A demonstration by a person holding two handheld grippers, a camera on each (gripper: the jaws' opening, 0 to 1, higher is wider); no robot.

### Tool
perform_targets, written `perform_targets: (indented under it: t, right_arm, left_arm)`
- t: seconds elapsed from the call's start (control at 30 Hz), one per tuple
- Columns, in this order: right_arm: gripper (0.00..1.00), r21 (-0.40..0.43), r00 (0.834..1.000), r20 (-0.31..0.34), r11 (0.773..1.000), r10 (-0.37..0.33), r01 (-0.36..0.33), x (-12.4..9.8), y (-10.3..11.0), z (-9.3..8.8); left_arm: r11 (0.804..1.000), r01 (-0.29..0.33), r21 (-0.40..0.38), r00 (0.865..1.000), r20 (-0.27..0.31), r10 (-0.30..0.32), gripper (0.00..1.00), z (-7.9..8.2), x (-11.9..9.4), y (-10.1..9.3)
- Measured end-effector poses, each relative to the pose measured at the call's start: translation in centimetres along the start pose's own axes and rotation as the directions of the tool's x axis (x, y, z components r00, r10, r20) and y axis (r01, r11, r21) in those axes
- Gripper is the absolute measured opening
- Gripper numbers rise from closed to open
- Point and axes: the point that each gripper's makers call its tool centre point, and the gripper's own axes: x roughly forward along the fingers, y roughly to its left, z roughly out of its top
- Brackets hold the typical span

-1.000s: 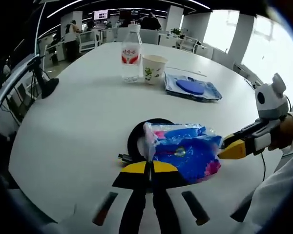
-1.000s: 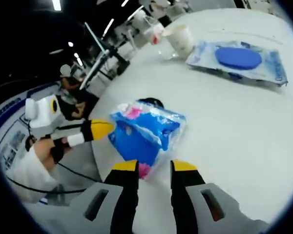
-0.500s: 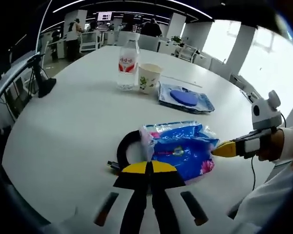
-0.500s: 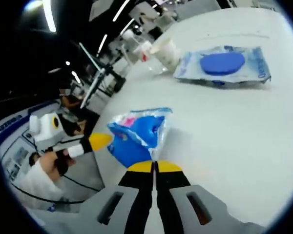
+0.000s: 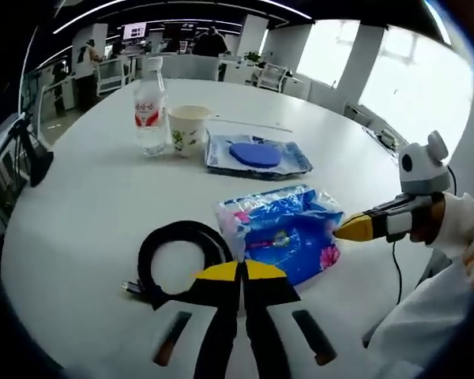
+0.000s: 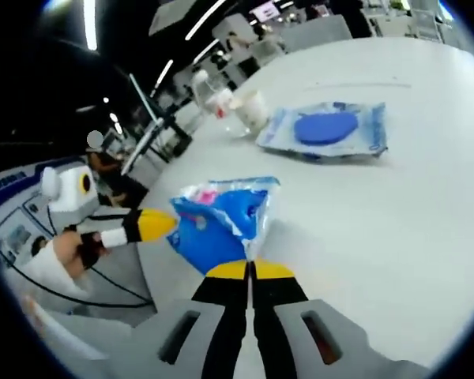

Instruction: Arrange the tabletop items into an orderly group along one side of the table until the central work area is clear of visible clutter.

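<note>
On white round table [image 5: 79, 213], open office: both tools clamped on blue packet [image 5: 288, 237].

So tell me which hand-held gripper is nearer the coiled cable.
Left. The left hand-held gripper sits right beside the cable, shut on the blue pack; the right hand-held gripper grips the pack's far edge.

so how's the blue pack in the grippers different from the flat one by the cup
The held blue pack is puffy and crumpled, saturated blue with pink patches; the flat pack is paler, with one dark blue oval on top. The held pack is pinched at opposite ends by the left gripper and right gripper; the flat pack lies untouched beside the paper cup. Both are soft plastic packs.
</note>
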Motion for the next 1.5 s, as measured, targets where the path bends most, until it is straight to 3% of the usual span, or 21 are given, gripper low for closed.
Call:
perform_targets:
  t: [0.33,0.53,0.8,1.1,1.5]
  right_arm:
    - [0.0,0.117,0.995,0.1,0.993,-0.026,0.014,-3.2,-2.2,2.2]
    - [0.0,0.09,0.991,0.131,0.996,-0.037,0.025,-5.3,-2.5,3.0]
    - [0.0,0.128,0.978,0.197,0.991,-0.066,0.041,-8.3,-3.4,4.2]
    - [0.0,0.138,0.965,0.229,0.986,-0.125,0.095,-11.2,-4.5,4.3]
    - [0.0,0.195,0.951,0.248,0.971,-0.184,0.137,-14.3,-5.7,3.2]
  left_arm:
    - [0.997,0.073,0.034,0.997,-0.006,-0.073,0.0,0.8,1.1,-2.8]
    - [0.991,0.109,0.077,0.994,0.005,-0.11,0.0,2.4,1.4,-4.7]
    - [0.98,0.164,0.114,0.986,0.008,-0.166,0.0,4.0,1.9,-7.1]
    - [0.96,0.218,0.175,0.976,-0.008,-0.22,0.0,5.1,2.2,-10.1]
    - [0.941,0.284,0.187,0.959,-0.037,-0.282,0.0,4.6,2.6,-13.5]
